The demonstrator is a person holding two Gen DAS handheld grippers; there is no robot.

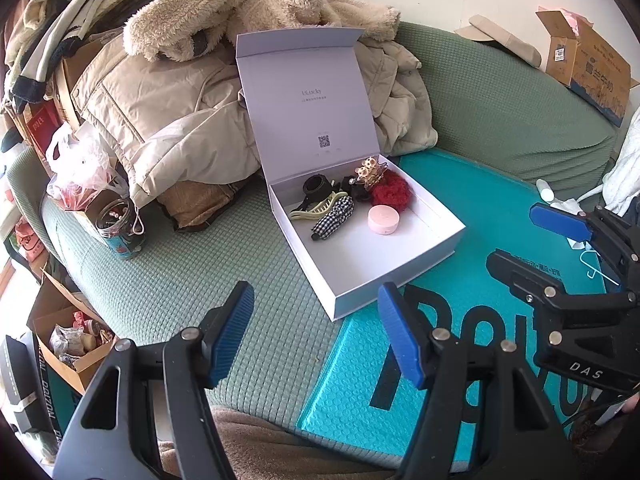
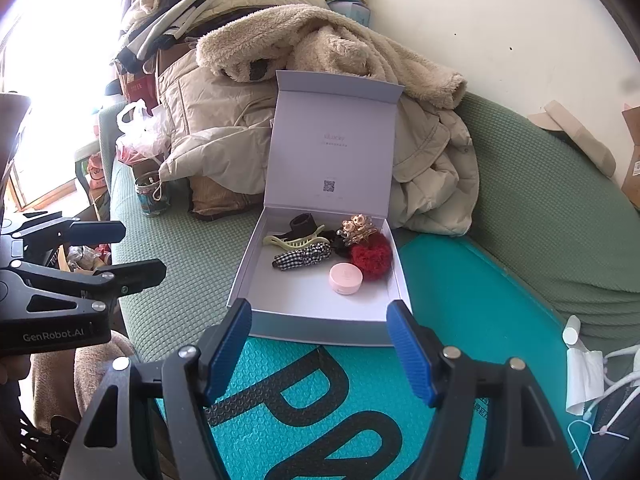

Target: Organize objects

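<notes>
Though partly hidden, white box [image 2: 256,280] lid-up.

Black hair tie [image 2: 303,222] half hidden behind claw clip [image 2: 294,240], lid print [image 2: 335,138] too small to read

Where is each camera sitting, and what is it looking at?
Left wrist: rides the left gripper, looking down its open jaws at the white box on the green sofa; the right gripper shows too.
Right wrist: rides the right gripper, jaws open, facing the box over the teal mailer; the left gripper shows.
Both see the box and its pink case.
</notes>
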